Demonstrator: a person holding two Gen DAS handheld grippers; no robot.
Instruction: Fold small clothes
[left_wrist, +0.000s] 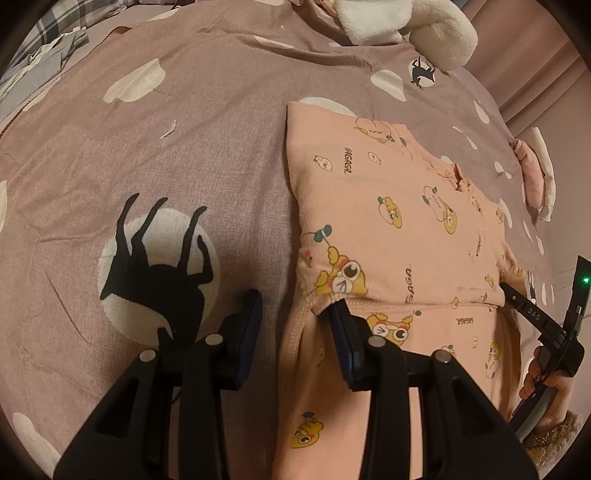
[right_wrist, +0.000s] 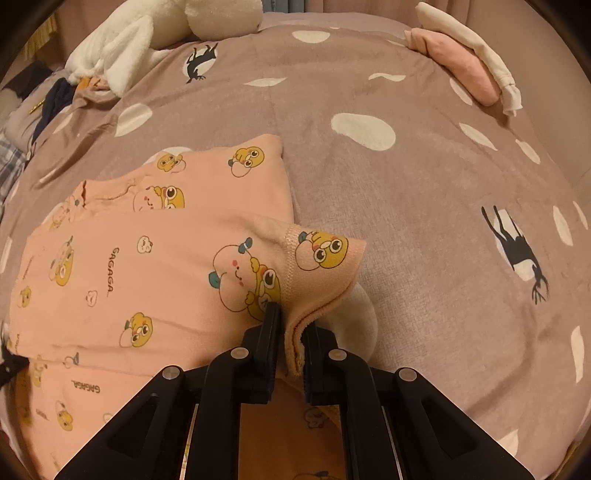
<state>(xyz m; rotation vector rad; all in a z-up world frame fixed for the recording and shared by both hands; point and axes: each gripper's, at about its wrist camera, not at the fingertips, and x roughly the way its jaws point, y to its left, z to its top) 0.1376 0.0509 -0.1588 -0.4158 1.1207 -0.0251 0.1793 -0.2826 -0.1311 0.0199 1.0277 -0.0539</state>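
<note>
A pink baby garment (left_wrist: 399, 221) printed with yellow cartoon ducks lies partly folded on the mauve bedspread (left_wrist: 184, 147). My left gripper (left_wrist: 297, 317) is open. Its right finger is tucked under the folded-over hem at the garment's left edge, and its left finger rests on the bedspread, clear of the cloth. In the right wrist view, my right gripper (right_wrist: 291, 328) is shut on the garment (right_wrist: 147, 266), pinching a bunched hem at its right corner. The right gripper (left_wrist: 517, 299) also shows at the far right of the left wrist view, held by a hand (left_wrist: 546, 380).
A white plush toy (right_wrist: 166, 22) lies at the far end of the bed. A stack of folded pink and white clothes (right_wrist: 465, 62) sits at the far right. Plaid cloth (left_wrist: 44, 44) is bunched at the far left. The bedspread has white spots and black deer prints.
</note>
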